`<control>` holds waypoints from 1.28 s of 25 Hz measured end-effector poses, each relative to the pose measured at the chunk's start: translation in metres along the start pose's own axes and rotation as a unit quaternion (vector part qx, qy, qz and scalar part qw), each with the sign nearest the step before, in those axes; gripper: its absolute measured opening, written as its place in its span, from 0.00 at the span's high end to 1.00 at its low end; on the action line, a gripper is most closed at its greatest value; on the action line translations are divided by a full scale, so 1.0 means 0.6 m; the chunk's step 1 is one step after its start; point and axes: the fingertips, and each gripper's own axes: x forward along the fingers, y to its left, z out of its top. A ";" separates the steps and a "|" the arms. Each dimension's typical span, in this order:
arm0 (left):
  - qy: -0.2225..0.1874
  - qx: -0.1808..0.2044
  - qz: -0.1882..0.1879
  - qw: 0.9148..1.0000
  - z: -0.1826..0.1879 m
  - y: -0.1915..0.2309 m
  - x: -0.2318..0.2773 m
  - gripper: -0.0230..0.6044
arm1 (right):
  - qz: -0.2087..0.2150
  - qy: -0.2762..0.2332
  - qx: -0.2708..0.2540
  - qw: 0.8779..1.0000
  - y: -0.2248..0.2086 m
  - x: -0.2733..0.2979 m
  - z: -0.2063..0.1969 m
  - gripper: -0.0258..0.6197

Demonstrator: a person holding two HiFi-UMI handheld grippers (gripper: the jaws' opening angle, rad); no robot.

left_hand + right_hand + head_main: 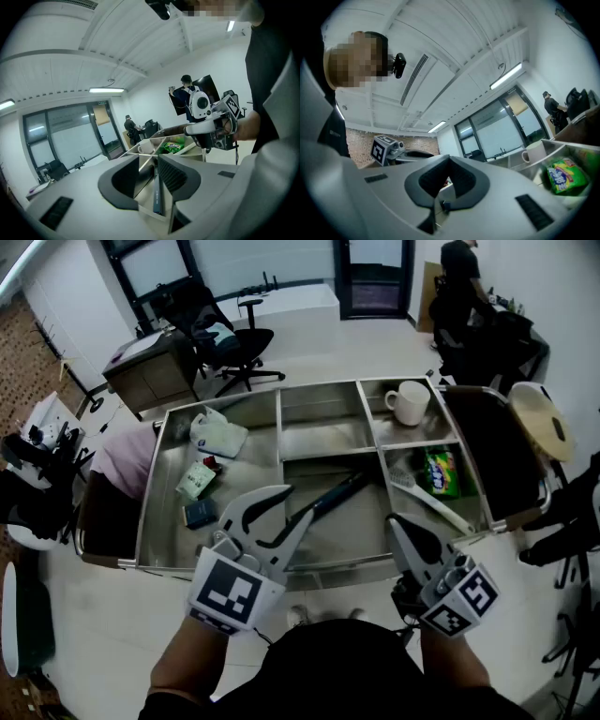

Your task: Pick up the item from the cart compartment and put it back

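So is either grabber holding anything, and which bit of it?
Nothing is held. The left gripper is open over the dark bar; the right gripper is shut and empty.

You are in an office. Beyond the steel cart, black swivel chairs stand on a pale floor, and a low grey desk is at the far left. Behind them there is a dark-framed glass door. The left gripper view shows a glass partition wall under long ceiling strip lights. At the far right, a person stands by a cluttered desk.
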 end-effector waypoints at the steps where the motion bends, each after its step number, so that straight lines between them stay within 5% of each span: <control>1: 0.006 -0.003 0.000 1.000 0.001 0.000 0.006 0.73 | 0.000 0.000 0.000 1.000 -0.001 0.000 0.001 0.94; 9: 0.045 0.043 -0.015 0.998 0.010 0.009 0.064 0.73 | -0.005 -0.003 0.001 1.000 -0.005 -0.005 0.005 0.94; 19: 0.126 0.093 -0.068 0.985 -0.023 -0.015 0.138 0.73 | -0.015 -0.007 -0.001 1.000 -0.016 -0.019 0.011 0.94; 32: 0.257 0.114 -0.159 0.947 -0.138 -0.059 0.237 0.73 | -0.025 -0.010 -0.001 1.000 -0.028 -0.030 0.015 0.94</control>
